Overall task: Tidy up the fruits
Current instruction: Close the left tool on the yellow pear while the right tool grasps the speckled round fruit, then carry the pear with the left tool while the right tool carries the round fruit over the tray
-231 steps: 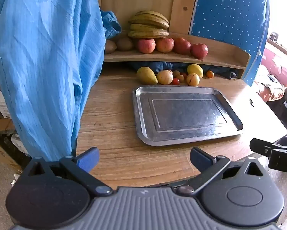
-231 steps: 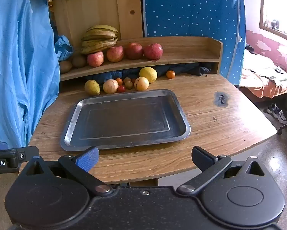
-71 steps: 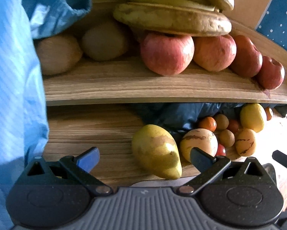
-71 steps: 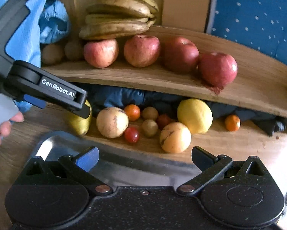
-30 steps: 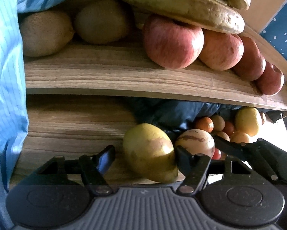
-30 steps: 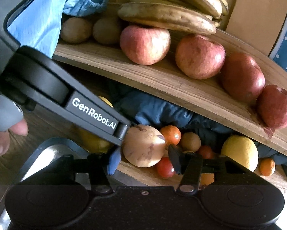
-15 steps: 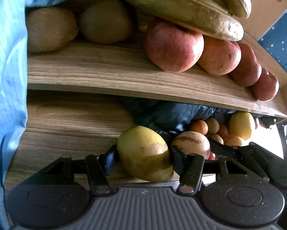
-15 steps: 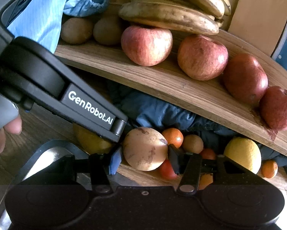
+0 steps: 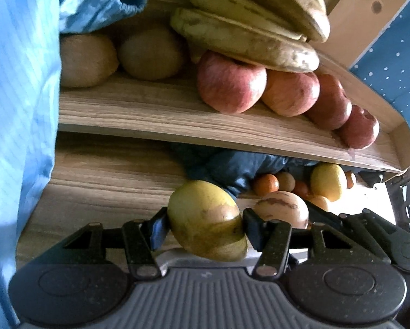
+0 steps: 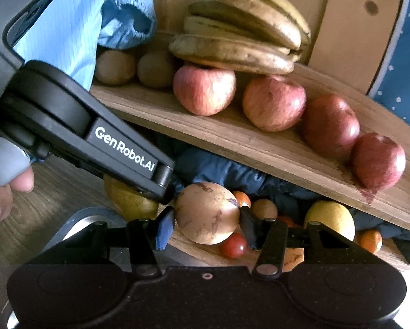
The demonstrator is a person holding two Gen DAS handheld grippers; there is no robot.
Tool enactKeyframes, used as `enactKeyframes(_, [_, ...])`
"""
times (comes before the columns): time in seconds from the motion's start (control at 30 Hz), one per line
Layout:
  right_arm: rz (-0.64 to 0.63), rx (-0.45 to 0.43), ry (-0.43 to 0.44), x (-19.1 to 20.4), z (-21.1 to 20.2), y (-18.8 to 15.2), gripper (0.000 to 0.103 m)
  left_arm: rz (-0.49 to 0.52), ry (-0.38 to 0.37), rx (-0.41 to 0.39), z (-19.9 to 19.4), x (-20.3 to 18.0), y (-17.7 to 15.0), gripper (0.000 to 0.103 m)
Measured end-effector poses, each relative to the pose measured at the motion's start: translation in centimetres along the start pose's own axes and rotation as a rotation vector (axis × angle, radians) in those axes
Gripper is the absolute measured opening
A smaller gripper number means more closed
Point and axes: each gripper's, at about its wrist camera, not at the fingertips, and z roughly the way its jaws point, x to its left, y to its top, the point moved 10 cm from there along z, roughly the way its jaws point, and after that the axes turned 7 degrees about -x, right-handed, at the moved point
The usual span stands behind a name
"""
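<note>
1. Left gripper pinches the yellow-green mango across its broad middle, pads on both flanks. The fruit sits low centre in the left wrist view, above the table's near strip.
2. Right gripper is clamped on the tan speckled round fruit at its widest girth (brown blotches on the skin).
3. Handling judgement: both fruits look firm, smooth-skinned and moderately heavy. The rounded surfaces could slip or roll between the pads, and the skin may bruise, so a grip at the equator seems right.
4. Metal tray corner shows at 8 o'clock of the round fruit, just beside the mango.
5. At 3 o'clock of the round fruit: cherry tomato, small oranges and a lemon, close together (easily knocked).
6. Beyond, at 12 o'clock, the wooden shelf edge overhangs the table; headroom under it looks tight, so I judge the open way out is toward the camera.
7. Farthest: apples, kiwis and bananas on the shelf.
</note>
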Motion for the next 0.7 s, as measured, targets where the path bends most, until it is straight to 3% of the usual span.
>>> enactKeyframes(0.4, [-0.028, -0.032, 0.034, -0.2, -3.8, -1.2, 0.053, -0.053, 0.048, -0.033, -2.6, -0.1, -2.6, 0.061])
enactKeyframes(0.7, [-0.044, -0.046, 0.133, 1.4, -6.5, -3.2, 0.053, -0.096, 0.104, -0.01, -4.4, 1.0, -6.2, 0.061])
